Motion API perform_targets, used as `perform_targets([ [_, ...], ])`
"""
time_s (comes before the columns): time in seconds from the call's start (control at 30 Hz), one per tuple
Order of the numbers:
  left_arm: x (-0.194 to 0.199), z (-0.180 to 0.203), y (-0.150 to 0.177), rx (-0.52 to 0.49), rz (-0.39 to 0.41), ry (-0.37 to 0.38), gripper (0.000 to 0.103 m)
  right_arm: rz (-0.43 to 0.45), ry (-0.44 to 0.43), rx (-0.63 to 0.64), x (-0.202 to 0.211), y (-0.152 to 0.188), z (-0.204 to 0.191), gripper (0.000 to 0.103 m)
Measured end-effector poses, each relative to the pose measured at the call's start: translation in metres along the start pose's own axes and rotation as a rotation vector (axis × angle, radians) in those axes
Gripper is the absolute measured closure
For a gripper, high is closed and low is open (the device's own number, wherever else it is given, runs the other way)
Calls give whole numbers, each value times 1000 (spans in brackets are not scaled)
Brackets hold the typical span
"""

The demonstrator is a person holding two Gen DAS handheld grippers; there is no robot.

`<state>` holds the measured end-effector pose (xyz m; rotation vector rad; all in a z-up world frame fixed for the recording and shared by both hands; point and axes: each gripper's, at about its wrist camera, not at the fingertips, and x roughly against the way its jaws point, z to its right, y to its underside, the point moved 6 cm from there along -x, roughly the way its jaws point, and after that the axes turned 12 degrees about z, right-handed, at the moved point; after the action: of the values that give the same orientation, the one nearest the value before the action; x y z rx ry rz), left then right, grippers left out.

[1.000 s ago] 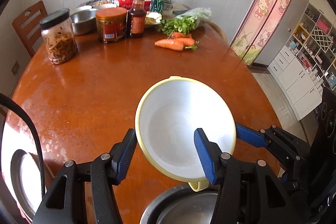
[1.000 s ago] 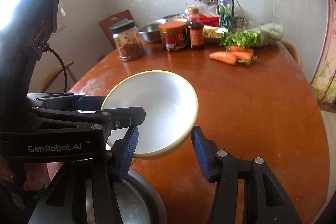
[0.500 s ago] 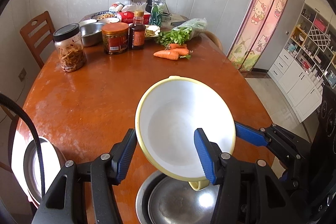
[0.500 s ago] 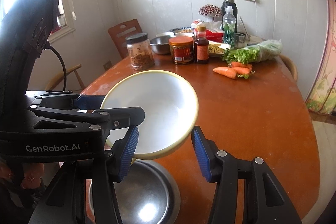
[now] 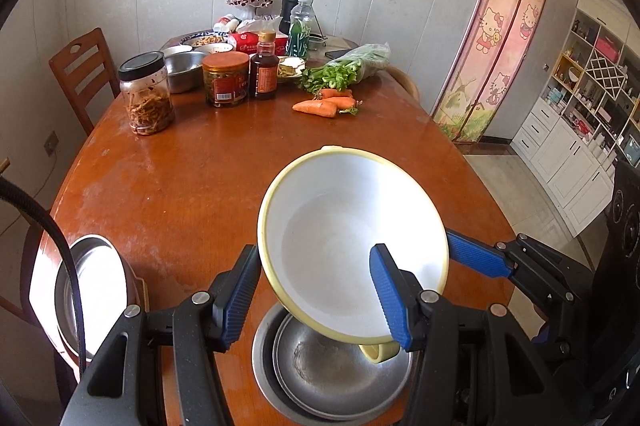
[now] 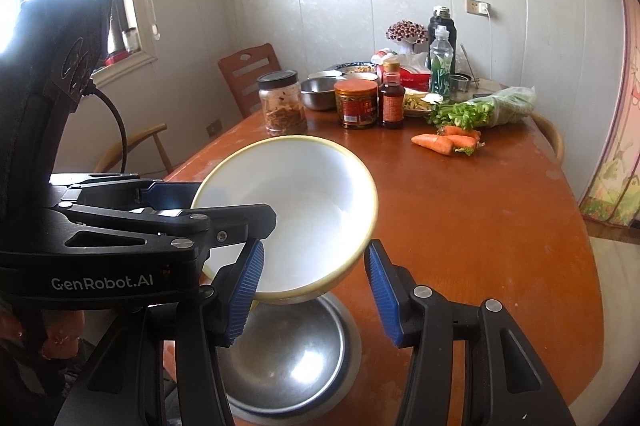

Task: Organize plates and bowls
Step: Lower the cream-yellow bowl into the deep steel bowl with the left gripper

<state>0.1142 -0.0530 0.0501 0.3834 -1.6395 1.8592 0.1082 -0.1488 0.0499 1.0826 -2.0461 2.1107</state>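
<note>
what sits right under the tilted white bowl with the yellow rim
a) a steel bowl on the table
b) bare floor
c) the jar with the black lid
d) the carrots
a: the white bowl hangs tilted over a steel bowl at the near edge of the table, seen from both wrist views, while the carrots and the black-lidded jar stand far across the table.

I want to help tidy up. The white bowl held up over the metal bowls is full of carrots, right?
Not quite. The white bowl is empty. The carrots lie on the table at its far end. The bowl really is held up over the metal bowls. The left wrist view shows this.
</note>
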Motion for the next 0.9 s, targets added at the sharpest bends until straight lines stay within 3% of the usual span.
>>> perform_targets([
  [0.9, 8, -5, 39, 13, -13, -10, 47, -40, -22, 2, 10, 35, -15, 48],
])
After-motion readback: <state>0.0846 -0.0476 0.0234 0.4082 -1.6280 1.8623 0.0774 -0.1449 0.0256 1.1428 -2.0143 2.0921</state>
